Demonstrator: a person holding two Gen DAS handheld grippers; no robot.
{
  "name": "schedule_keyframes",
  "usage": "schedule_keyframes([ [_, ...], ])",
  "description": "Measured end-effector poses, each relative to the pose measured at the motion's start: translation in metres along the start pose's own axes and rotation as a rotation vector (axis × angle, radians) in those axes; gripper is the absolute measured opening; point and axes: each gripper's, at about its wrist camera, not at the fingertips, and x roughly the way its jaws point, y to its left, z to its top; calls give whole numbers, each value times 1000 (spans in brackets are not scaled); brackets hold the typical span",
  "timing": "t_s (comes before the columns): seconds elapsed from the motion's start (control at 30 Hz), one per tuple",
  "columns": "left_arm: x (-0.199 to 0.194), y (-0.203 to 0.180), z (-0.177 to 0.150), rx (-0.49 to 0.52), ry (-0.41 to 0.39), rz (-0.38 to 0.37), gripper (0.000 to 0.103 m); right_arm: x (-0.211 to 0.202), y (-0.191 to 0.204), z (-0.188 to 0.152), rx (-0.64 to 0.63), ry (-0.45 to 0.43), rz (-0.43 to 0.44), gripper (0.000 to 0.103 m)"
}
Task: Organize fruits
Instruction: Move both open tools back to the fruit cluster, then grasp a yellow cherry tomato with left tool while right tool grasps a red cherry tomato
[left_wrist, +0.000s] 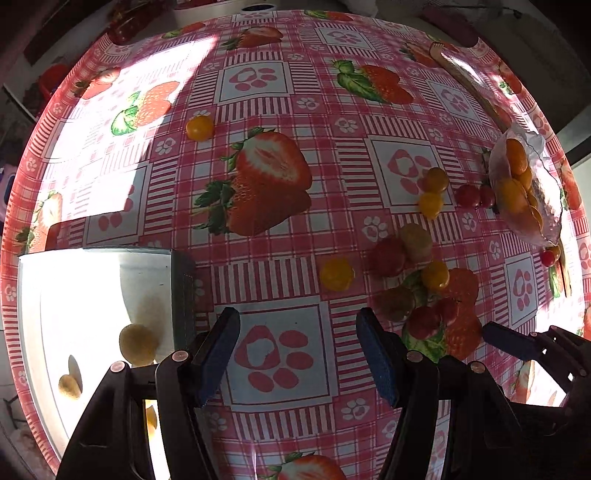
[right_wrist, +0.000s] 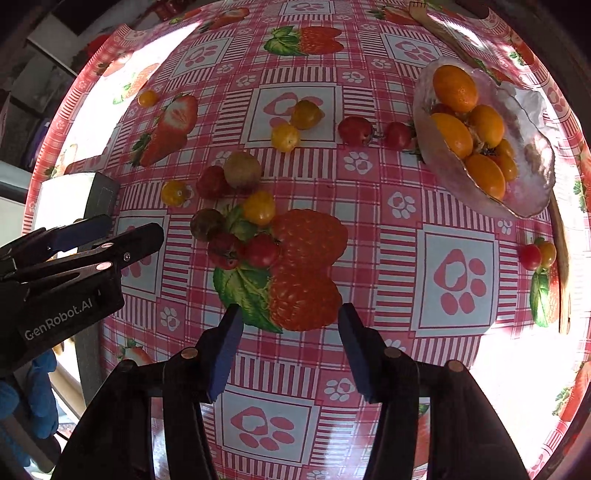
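Observation:
Several small red, yellow and brownish tomatoes (right_wrist: 236, 218) lie loose on the strawberry-print tablecloth; they also show in the left wrist view (left_wrist: 410, 280). A glass bowl (right_wrist: 532, 177) at the right holds orange kumquats (right_wrist: 454, 88). A white tray (left_wrist: 92, 288) at the left holds a few pale yellow fruits (left_wrist: 137, 344). My left gripper (left_wrist: 297, 354) is open and empty above the cloth, right of the tray. My right gripper (right_wrist: 290, 347) is open and empty, just short of the tomato cluster. The left gripper also shows in the right wrist view (right_wrist: 122, 232).
A lone yellow tomato (left_wrist: 200, 127) lies far back at the left. A red and a yellow tomato (right_wrist: 537, 255) lie by a wooden utensil (right_wrist: 559, 243) near the right table edge. Bright sun patches wash out the cloth's left and right parts.

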Motion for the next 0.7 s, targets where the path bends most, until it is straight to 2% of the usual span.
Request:
schedule_keyframes([
  [0.37, 10, -10, 12, 60, -32, 8, 66, 11, 13, 29, -86, -53, -7, 57],
  [0.4, 10, -12, 14, 66, -37, 10, 56, 12, 15, 30, -92, -57, -7, 54],
  [0.47, 11, -14, 17, 76, -35, 21, 50, 13, 17, 36, -102, -61, -9, 44],
  [0.53, 13, -17, 21, 72, -41, 14, 38, 15, 18, 41, -99, -59, 8, 26],
  [0.57, 12, -17, 22, 73, -42, 16, 29, 15, 18, 43, -95, -59, 14, 24],
  [0.67, 11, -16, 21, 52, -38, -24, 19, 13, 14, 49, -66, -64, 40, 23],
  [0.7, 10, -15, 20, 43, -36, -35, 19, 10, 9, 47, -53, -64, 51, 23],
])
